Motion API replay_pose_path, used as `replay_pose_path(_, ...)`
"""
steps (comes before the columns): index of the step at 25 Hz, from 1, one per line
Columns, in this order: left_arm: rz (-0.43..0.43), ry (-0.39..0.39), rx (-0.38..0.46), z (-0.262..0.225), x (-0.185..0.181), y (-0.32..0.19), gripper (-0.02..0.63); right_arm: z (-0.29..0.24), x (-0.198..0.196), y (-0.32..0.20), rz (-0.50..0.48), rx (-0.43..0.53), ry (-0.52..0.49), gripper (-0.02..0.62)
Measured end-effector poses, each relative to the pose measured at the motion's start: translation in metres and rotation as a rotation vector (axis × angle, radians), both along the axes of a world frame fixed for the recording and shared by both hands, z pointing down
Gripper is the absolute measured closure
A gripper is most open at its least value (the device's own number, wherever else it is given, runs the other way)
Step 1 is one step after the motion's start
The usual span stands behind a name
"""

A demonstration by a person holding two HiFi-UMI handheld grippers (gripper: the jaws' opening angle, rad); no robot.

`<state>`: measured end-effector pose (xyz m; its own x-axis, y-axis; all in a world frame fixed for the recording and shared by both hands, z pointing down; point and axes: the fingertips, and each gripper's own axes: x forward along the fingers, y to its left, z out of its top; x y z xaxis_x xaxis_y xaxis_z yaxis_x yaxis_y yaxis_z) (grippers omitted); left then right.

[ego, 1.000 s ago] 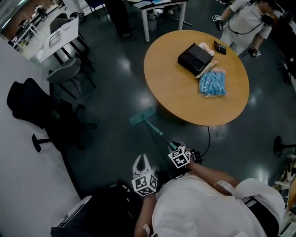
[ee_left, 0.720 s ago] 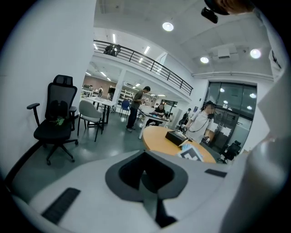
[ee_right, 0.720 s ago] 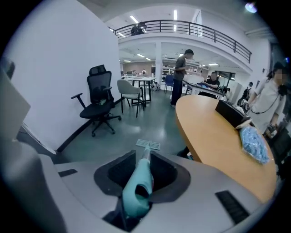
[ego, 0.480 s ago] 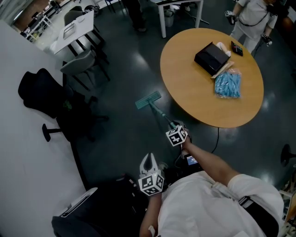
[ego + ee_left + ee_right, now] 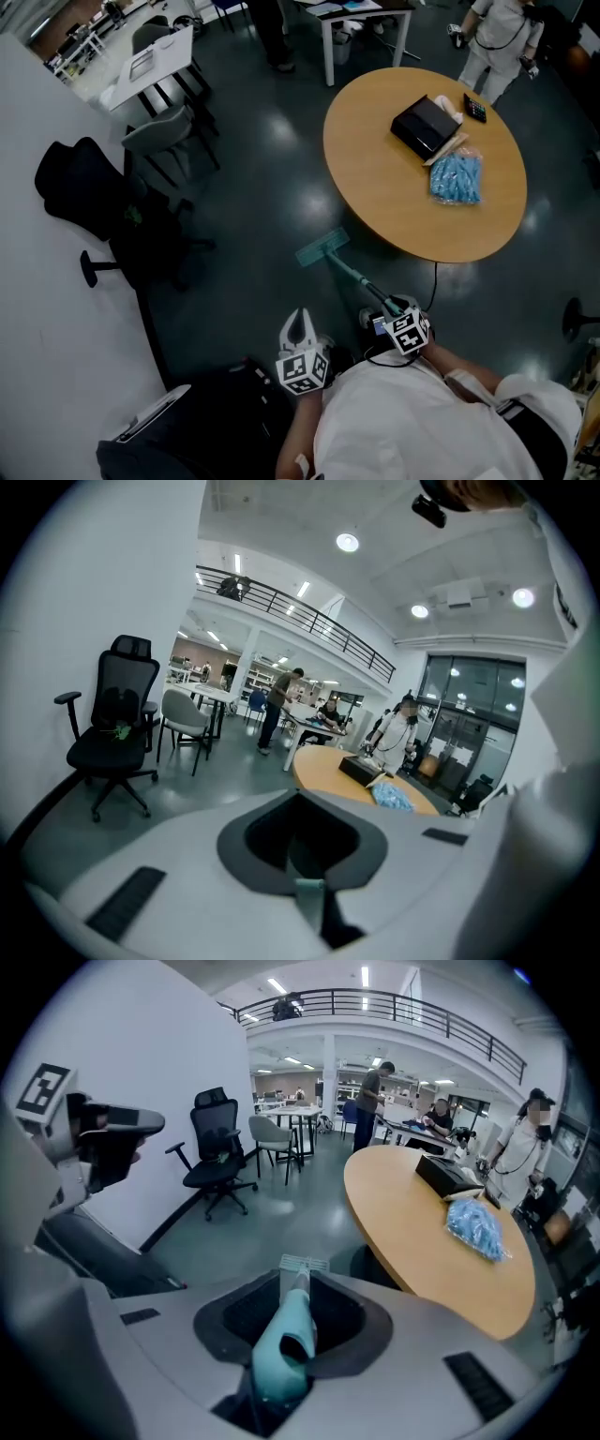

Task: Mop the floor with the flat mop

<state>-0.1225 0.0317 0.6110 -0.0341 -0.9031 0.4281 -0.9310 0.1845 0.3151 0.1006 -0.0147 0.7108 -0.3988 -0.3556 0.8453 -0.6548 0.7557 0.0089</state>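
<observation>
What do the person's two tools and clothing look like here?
Both the left tool and right tool have pale grey-white bodies with a dark grey recess at the jaws, and each carries a white cube printed with black square markers. The person wears a white top.

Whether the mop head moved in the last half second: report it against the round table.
Yes. The mop head slid nearer, from beside the round table's left edge to its near-left edge.

- The flat mop [image 5: 323, 248] lies on the floor [image 5: 253, 169], just before the round tabletop [image 5: 394, 187].
- On the tabletop, a box [image 5: 425, 126] sits behind a bag [image 5: 455, 178].
- A chair [image 5: 89, 202] stands far left.
</observation>
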Motion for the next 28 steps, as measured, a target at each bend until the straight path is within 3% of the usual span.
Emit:
replay_pose_path(4,0.006,0.012,-0.006,0.005,0.002,0.002,0.601,-0.004,0.024,0.012,0.010,-0.004,0.017,0.489)
replay_pose_path(8,0.008,0.015,-0.009,0.009,0.003,0.004,0.601,0.005,0.014,0.003,0.020,0.011,-0.005,0.491)
replay_pose_path(13,-0.009,0.013,-0.026,0.009,0.002,0.012,0.601,0.031,-0.027,-0.025,0.004,0.038,-0.028,0.490)
replay_pose_path(17,-0.055,0.028,-0.052,0.015,-0.004,0.025,0.601,0.061,-0.077,-0.080,-0.002,0.096,-0.040,0.490)
replay_pose_path(22,-0.101,0.028,-0.086,0.026,-0.006,0.043,0.601,0.098,-0.135,-0.144,0.016,0.085,-0.037,0.491)
replay_pose_path(28,-0.110,0.040,-0.101,0.034,-0.003,0.050,0.601,0.096,-0.152,-0.157,0.007,0.090,-0.026,0.492)
